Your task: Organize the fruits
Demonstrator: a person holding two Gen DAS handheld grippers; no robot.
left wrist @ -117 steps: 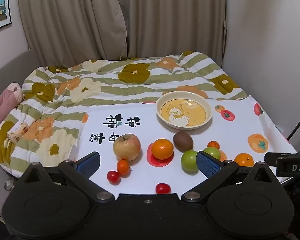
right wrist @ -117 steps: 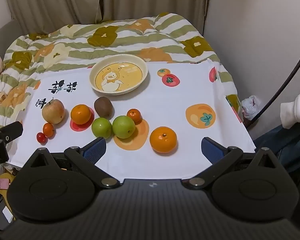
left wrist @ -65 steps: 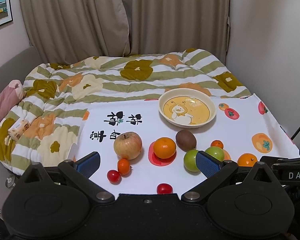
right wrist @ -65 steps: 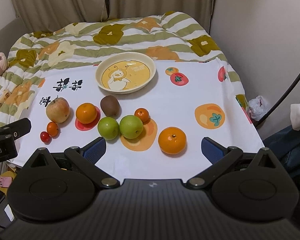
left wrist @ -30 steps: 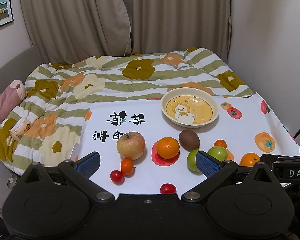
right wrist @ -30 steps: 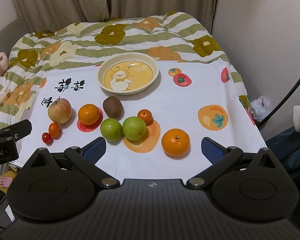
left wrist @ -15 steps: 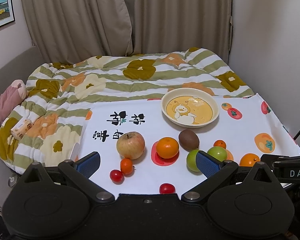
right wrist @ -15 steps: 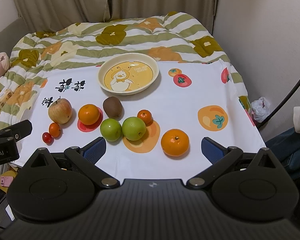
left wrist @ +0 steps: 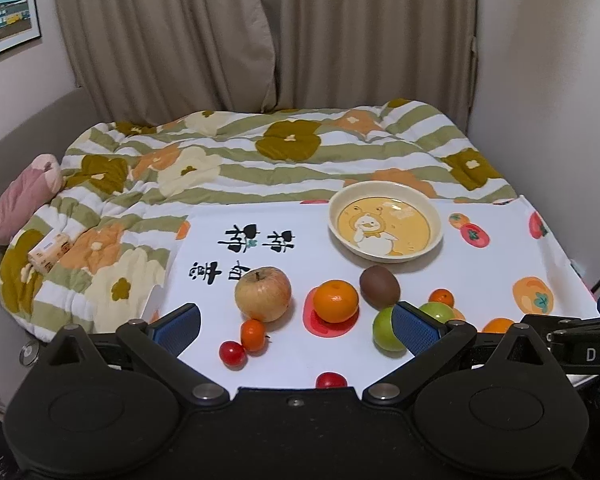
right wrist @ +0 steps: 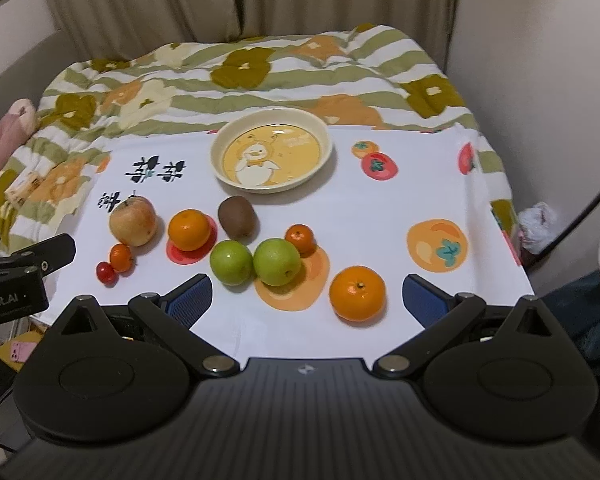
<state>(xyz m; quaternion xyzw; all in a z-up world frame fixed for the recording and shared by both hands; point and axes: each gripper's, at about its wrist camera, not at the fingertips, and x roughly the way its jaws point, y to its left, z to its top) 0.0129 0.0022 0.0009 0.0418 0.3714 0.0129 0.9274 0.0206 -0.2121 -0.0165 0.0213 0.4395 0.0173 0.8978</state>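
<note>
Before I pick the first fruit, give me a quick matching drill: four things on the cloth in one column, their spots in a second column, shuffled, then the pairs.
Things:
1. kiwi
2. plate
3. large orange
4. cherry tomato

Places:
A. beside a small tangerine, at the left end of the fruit
B. nearest the open right gripper, on bare white cloth
C. just in front of the plate
D. farthest back, holding no fruit

Pairs: 1-C, 2-D, 3-B, 4-A
</note>
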